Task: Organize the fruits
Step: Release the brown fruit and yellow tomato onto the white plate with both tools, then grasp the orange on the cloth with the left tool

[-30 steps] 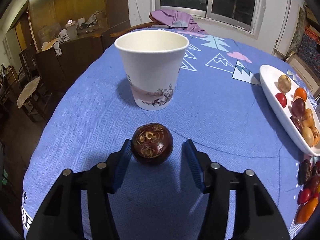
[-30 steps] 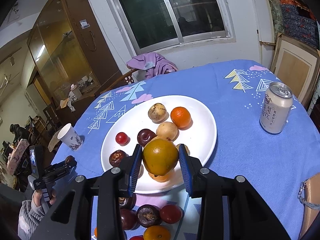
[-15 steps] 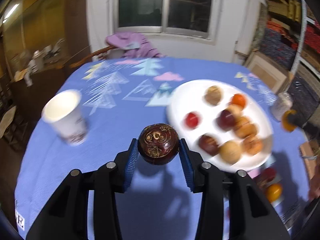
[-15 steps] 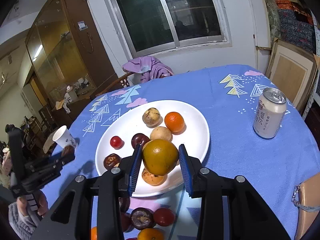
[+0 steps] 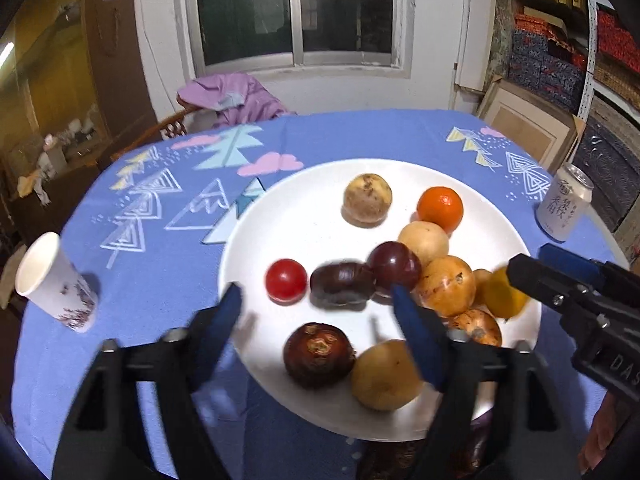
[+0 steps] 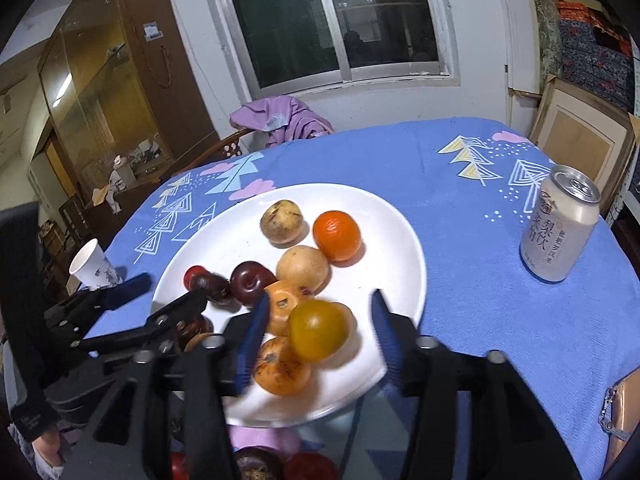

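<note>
The white plate (image 5: 304,204) (image 6: 384,224) holds several fruits. My left gripper (image 5: 320,322) (image 6: 166,290) hangs over its near left part. Its jaws are opening wide, with nothing gripped. A blurred dark brown fruit (image 5: 342,284) (image 6: 212,286) lies loose on the plate just beyond them, beside a red tomato (image 5: 286,280). My right gripper (image 6: 318,334) (image 5: 560,272) is over the plate's near right side, its jaws opening. A yellow-orange fruit (image 6: 318,330) (image 5: 500,292) sits blurred between the pads, with a gap on both sides.
A paper cup (image 5: 56,280) (image 6: 94,266) stands at the table's left edge and a drink can (image 6: 560,224) (image 5: 564,208) at the right. More loose fruits (image 6: 308,464) lie on the table in front of the plate. A brown bag (image 6: 624,404) is at the near right.
The left gripper swung from the cup over to the plate with the dark brown fruit, then opened and let it go. The right gripper opened off the yellow-orange fruit.
</note>
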Available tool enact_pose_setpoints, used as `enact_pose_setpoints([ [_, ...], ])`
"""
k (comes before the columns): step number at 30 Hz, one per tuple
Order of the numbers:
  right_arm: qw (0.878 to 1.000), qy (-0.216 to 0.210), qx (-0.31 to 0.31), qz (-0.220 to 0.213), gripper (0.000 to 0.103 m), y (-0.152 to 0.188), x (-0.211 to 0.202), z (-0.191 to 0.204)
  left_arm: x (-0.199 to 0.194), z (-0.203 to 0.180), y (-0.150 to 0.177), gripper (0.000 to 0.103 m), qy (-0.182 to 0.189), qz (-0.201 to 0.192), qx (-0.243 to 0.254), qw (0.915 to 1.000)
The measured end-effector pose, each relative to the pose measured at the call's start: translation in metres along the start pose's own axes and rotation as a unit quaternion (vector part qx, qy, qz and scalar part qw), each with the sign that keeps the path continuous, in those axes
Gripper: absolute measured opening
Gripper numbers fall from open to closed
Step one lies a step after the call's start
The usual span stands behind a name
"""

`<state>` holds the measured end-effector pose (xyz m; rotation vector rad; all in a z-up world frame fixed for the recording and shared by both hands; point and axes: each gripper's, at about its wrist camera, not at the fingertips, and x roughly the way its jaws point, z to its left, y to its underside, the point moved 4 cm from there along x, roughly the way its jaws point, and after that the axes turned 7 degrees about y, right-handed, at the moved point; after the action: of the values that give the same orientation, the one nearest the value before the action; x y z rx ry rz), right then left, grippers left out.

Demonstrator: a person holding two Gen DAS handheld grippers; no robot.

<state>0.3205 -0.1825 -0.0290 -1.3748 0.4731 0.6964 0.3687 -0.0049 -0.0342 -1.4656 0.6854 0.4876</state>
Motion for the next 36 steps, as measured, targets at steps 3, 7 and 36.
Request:
enact_pose_setpoints([
  [3, 1.000, -0.013, 0.024, -0.011, 0.062, -0.004, -0.012, -0.008, -0.018, 0.005, 0.000, 0.096, -0.029, -0.021, 0.014, 0.9993],
  [7, 0.996, -0.050, 0.066, -0.034, 0.081, -0.007, -0.042, -0.016, -0.044, 0.010, 0.012, 0.098, -0.043, -0.032, 0.026, 0.9982],
  [36, 0.993, -0.047, 0.109, -0.023, 0.099, 0.107, -0.117, -0.041, -0.114, -0.045, 0.141, 0.099, 0.047, -0.001, 0.078, 0.9959],
])
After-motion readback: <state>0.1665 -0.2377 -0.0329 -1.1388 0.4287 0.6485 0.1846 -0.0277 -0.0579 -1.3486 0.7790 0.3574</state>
